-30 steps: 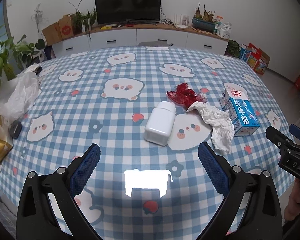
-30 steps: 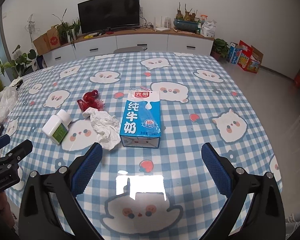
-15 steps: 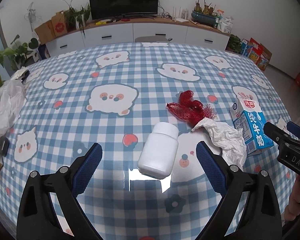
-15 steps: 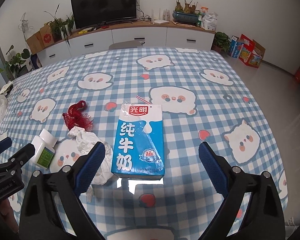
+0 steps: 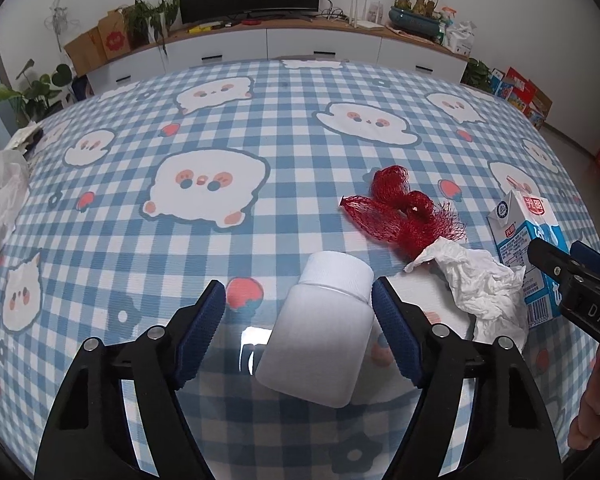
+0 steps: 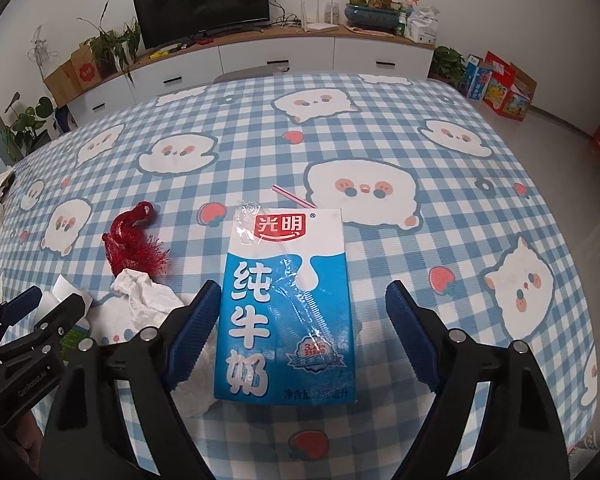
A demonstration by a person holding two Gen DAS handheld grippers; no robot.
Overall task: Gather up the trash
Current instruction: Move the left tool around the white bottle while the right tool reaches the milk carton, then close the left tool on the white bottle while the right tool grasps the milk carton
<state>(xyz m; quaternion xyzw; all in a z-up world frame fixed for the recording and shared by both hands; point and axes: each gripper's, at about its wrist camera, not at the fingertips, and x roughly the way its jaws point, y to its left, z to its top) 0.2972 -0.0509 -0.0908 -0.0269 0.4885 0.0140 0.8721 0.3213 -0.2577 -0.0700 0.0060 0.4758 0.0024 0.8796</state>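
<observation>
1. Left gripper [image 5: 298, 322]: fingers spread, straddling a white plastic bottle [image 5: 320, 330] lying on the checked bench [image 5: 260, 132]; contact cannot be told.
2. Right gripper [image 6: 300, 330]: fingers spread around a blue milk carton [image 6: 286, 300] lying flat.
3. Between bottle and carton: crumpled white tissue [image 5: 480, 288], touching red mesh netting [image 5: 404, 216].
</observation>
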